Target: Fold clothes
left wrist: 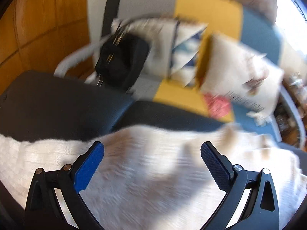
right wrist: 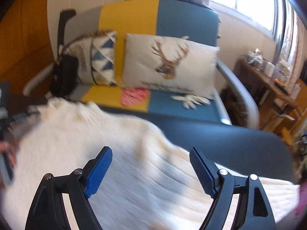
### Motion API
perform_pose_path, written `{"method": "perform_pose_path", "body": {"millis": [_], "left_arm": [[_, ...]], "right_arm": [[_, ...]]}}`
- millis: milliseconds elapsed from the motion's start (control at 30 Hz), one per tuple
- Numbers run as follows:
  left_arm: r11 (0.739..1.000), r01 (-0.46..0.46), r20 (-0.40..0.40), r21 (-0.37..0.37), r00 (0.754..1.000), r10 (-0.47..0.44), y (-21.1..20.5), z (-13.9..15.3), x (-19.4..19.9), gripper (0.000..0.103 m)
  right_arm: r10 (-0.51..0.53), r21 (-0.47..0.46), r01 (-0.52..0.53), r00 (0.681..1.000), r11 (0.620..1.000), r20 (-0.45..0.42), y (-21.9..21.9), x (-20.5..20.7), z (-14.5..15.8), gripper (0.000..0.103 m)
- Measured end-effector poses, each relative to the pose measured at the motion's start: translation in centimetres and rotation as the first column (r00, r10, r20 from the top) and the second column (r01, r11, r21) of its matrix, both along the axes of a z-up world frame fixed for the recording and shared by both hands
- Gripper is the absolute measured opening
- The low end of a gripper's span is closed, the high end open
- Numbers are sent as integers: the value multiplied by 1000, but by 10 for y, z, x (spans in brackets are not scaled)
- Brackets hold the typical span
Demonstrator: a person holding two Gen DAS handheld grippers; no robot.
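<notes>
A cream knitted sweater (left wrist: pixel 145 172) lies spread over a dark padded surface (left wrist: pixel 57 103), and both views are blurred by motion. My left gripper (left wrist: pixel 152 147) hangs above the knit with its blue pads wide apart and nothing between them. In the right wrist view the same sweater (right wrist: pixel 99 134) runs from the far left to the near right. My right gripper (right wrist: pixel 151 152) is open over it, pads apart and gripping nothing. Whether the fingertips touch the fabric I cannot tell.
Behind the dark surface (right wrist: pixel 230 140) stands a yellow and blue sofa (right wrist: pixel 134 13) with a deer cushion (right wrist: pixel 168 65), a triangle-patterned cushion (right wrist: pixel 101 57), a black bag (right wrist: pixel 65 76), a pink cloth (right wrist: pixel 134 95) and white gloves (right wrist: pixel 190 99). A cluttered wooden side table (right wrist: pixel 272 80) stands at the right.
</notes>
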State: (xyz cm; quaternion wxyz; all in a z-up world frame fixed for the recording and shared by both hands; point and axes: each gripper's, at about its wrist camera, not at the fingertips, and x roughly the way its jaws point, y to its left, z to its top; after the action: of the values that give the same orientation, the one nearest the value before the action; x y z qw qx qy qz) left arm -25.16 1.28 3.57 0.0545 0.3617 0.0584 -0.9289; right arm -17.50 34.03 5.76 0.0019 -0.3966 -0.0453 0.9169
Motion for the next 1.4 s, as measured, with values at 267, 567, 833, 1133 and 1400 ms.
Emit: {"method": "perform_pose_path", "body": {"millis": [267, 567, 833, 1133, 1400], "left_arm": [[908, 397, 102, -137, 917, -385, 156, 15, 56, 102], [852, 514, 217, -104, 847, -485, 245, -29, 100, 102], [853, 518, 214, -60, 842, -496, 242, -42, 102, 103], [848, 529, 200, -12, 833, -517, 237, -42, 102, 103], [844, 518, 146, 138, 833, -534, 220, -35, 96, 103]], "right_arm": [[-48, -81, 57, 994, 995, 103, 47, 36, -10, 50], [-1, -175, 35, 981, 984, 192, 71, 53, -40, 21], [-37, -94, 57, 977, 994, 208, 88, 56, -54, 17], [-11, -340, 53, 992, 939, 124, 95, 87, -33, 23], [138, -414, -61, 978, 908, 157, 48, 111, -45, 22]]}}
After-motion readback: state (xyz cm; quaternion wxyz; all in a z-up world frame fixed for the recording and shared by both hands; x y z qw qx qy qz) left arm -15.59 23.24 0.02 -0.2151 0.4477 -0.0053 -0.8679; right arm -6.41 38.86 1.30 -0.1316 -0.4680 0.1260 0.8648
